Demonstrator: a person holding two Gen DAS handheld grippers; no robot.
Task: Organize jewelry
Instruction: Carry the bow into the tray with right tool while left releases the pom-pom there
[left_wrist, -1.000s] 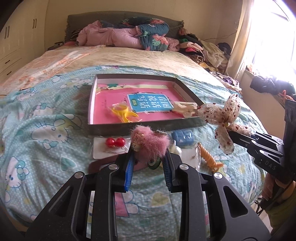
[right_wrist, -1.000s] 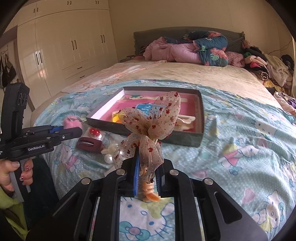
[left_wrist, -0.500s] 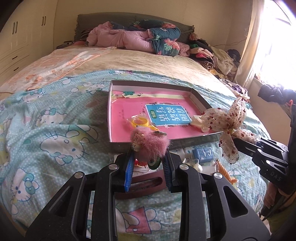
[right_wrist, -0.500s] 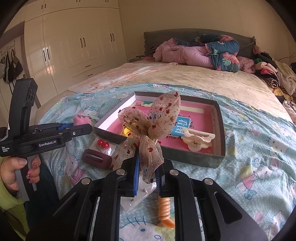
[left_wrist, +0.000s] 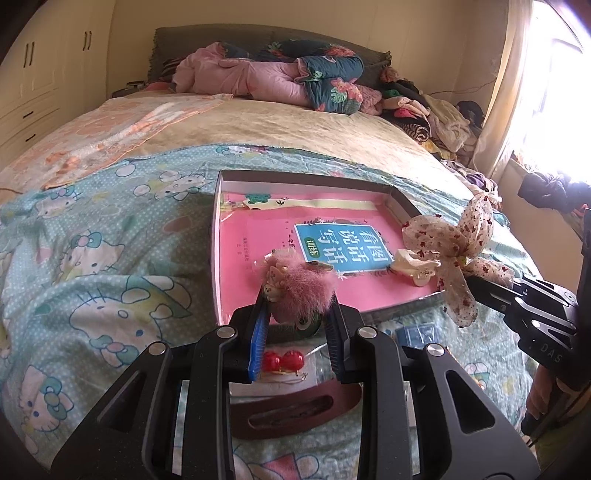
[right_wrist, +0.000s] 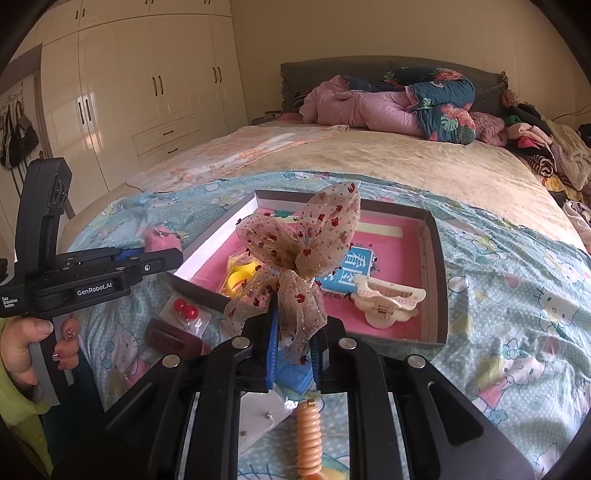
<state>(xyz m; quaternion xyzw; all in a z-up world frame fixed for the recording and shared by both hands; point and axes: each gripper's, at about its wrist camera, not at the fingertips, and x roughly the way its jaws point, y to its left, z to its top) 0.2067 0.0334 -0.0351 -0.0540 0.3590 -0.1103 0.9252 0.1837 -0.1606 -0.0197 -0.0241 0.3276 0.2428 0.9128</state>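
My left gripper (left_wrist: 295, 310) is shut on a fluffy pink hair clip (left_wrist: 299, 286) and holds it over the near edge of the shallow box (left_wrist: 295, 177) with a pink bottom. My right gripper (right_wrist: 293, 332) is shut on a sheer bow with red flowers (right_wrist: 299, 254), held just before the box's near wall (right_wrist: 436, 258); the bow also shows in the left wrist view (left_wrist: 448, 243). A cream claw clip (right_wrist: 388, 301) and a yellow piece (right_wrist: 240, 277) lie inside the box. The left gripper also shows in the right wrist view (right_wrist: 166, 254).
On the Hello Kitty bedspread before the box lie a card with red cherry earrings (left_wrist: 282, 360), a dark red clip (left_wrist: 291, 410), a blue packet (right_wrist: 295, 373) and an orange spiral hair tie (right_wrist: 310, 439). Bedding is piled at the headboard (right_wrist: 388, 107). Wardrobes (right_wrist: 129, 92) stand left.
Both grippers have moved forward toward the box with their items held. The fluffy clip now hangs over the box's near edge and the bow is closer to the box.
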